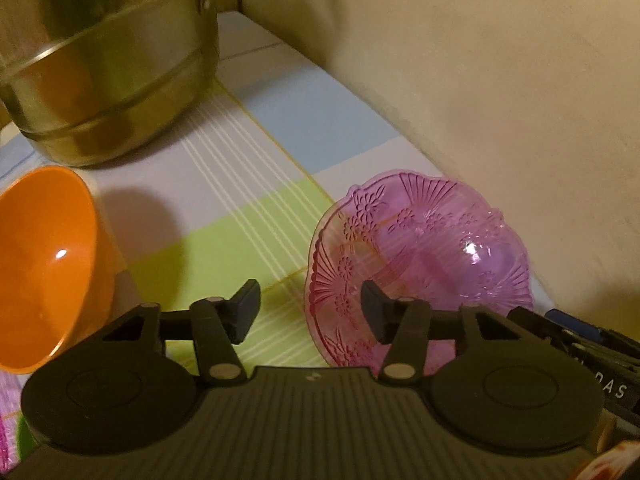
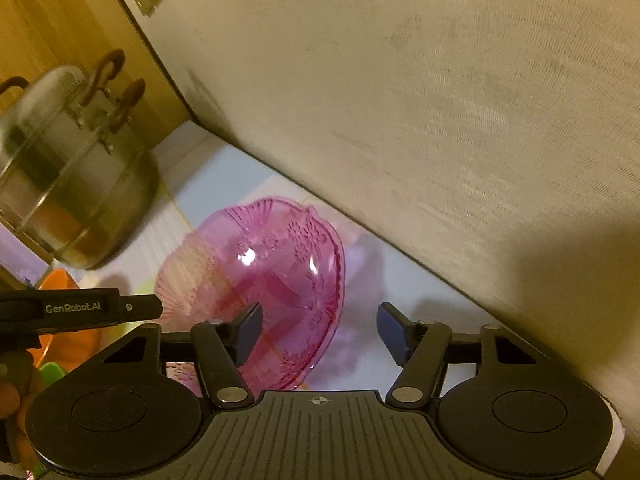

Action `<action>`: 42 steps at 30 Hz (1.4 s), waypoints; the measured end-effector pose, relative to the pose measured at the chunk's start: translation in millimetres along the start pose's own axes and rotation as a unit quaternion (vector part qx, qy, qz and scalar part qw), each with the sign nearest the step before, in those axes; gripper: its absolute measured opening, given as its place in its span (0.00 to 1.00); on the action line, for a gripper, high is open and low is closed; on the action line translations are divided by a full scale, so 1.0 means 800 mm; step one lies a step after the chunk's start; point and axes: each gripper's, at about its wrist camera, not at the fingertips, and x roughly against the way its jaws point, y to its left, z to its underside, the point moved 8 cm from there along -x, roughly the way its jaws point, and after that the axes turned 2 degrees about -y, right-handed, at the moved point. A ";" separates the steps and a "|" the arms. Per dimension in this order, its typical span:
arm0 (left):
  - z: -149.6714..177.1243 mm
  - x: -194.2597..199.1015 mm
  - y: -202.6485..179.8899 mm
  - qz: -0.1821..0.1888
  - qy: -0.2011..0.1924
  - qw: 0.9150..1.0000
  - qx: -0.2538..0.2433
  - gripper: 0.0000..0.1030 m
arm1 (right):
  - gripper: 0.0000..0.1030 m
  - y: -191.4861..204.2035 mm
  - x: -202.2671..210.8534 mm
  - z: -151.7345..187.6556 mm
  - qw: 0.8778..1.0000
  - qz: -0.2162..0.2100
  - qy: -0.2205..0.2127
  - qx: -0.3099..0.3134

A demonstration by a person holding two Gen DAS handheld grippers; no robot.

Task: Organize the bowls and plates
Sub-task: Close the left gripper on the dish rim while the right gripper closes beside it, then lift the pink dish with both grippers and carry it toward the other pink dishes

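Observation:
A clear pink patterned bowl (image 1: 420, 256) lies tilted on the checked tablecloth by the wall; it also shows in the right wrist view (image 2: 276, 276). An orange bowl (image 1: 44, 264) lies tilted at the left. My left gripper (image 1: 310, 308) is open, its right finger inside the pink bowl's rim, its left finger outside. My right gripper (image 2: 318, 330) is open, its left finger inside the pink bowl's near rim, its right finger outside. Neither gripper holds anything.
A large steel pot (image 1: 104, 60) with brown handles stands at the back left, also in the right wrist view (image 2: 72, 176). A beige wall (image 1: 480, 80) runs along the right of the table. The left gripper's body (image 2: 80, 310) shows in the right wrist view.

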 end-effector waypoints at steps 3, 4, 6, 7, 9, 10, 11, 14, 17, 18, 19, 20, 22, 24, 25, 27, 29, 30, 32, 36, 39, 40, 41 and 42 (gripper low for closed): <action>0.001 -0.010 -0.001 -0.001 0.008 1.000 -0.005 0.36 | 0.58 -0.004 -0.011 0.003 1.000 0.004 0.013 -0.001; 0.001 -0.012 -0.001 -0.003 0.009 1.000 -0.006 0.35 | 0.55 -0.007 -0.013 0.004 1.000 0.004 0.018 -0.003; 0.002 -0.017 0.000 -0.006 0.010 1.000 -0.006 0.31 | 0.51 -0.009 -0.018 0.004 1.000 0.002 0.024 -0.005; 0.002 -0.019 0.001 -0.007 0.008 1.000 -0.004 0.30 | 0.49 -0.008 -0.020 0.004 1.000 0.002 0.025 -0.004; 0.003 -0.021 0.001 -0.005 0.009 1.000 -0.001 0.24 | 0.45 -0.007 -0.023 0.003 1.000 0.003 0.026 0.001; 0.003 -0.023 0.001 -0.003 0.011 1.000 -0.001 0.23 | 0.42 -0.007 -0.025 0.003 1.000 0.005 0.028 0.003; 0.003 -0.024 0.000 -0.002 0.012 1.000 -0.001 0.20 | 0.39 -0.007 -0.027 0.004 0.999 0.008 0.032 0.004; 0.002 -0.025 -0.002 0.000 0.011 1.000 0.000 0.15 | 0.26 -0.006 -0.031 0.005 0.999 0.006 0.037 0.002; 0.000 -0.023 -0.005 -0.003 0.006 1.000 -0.004 0.13 | 0.13 -0.004 -0.031 0.005 0.999 0.008 0.036 0.007; -0.001 -0.020 -0.007 -0.003 0.002 1.000 -0.006 0.13 | 0.13 -0.004 -0.030 0.005 0.999 0.010 0.036 0.008; -0.002 -0.017 -0.009 -0.003 0.000 1.000 -0.009 0.12 | 0.13 -0.003 -0.028 0.005 0.999 0.014 0.034 0.009; -0.003 -0.015 -0.011 -0.003 -0.001 1.000 -0.012 0.12 | 0.13 -0.003 -0.027 0.005 0.999 0.015 0.032 0.010; -0.004 -0.009 -0.013 -0.001 -0.003 1.000 -0.012 0.12 | 0.13 -0.003 -0.021 0.004 0.999 0.016 0.027 0.011; -0.004 0.000 -0.013 0.002 -0.007 1.000 -0.009 0.12 | 0.13 -0.002 -0.014 0.001 1.000 0.011 0.022 0.007; -0.005 0.004 -0.013 0.001 -0.009 1.000 -0.008 0.12 | 0.13 -0.001 -0.009 0.000 1.000 0.009 0.018 0.007; -0.003 0.017 -0.013 -0.002 -0.015 1.000 -0.009 0.12 | 0.13 0.002 0.003 0.001 1.000 0.001 0.013 0.006; -0.002 0.032 -0.011 -0.002 -0.021 1.000 -0.007 0.12 | 0.13 0.007 0.017 0.000 1.000 -0.004 0.005 0.010; -0.001 0.041 -0.010 -0.003 -0.026 1.000 -0.007 0.12 | 0.13 0.010 0.023 -0.001 1.000 -0.006 0.001 0.013; 0.003 0.062 -0.007 -0.002 -0.033 0.999 -0.003 0.12 | 0.13 0.017 0.037 -0.004 1.000 -0.014 -0.008 0.016; 0.014 0.108 -0.001 -0.013 -0.052 0.999 0.007 0.12 | 0.13 0.036 0.074 0.002 0.999 -0.031 -0.019 0.029; 0.024 0.143 0.007 -0.021 -0.066 0.997 0.021 0.12 | 0.13 0.057 0.106 0.007 0.998 -0.044 -0.030 0.046; 0.027 0.156 0.010 -0.024 -0.070 0.997 0.026 0.12 | 0.13 0.065 0.116 0.008 0.997 -0.048 -0.034 0.052; 0.031 0.167 0.015 -0.025 -0.075 0.996 0.031 0.12 | 0.13 0.073 0.127 0.008 0.996 -0.053 -0.038 0.058; 0.035 0.180 0.020 -0.027 -0.079 0.996 0.037 0.12 | 0.13 0.081 0.136 0.009 0.996 -0.058 -0.040 0.062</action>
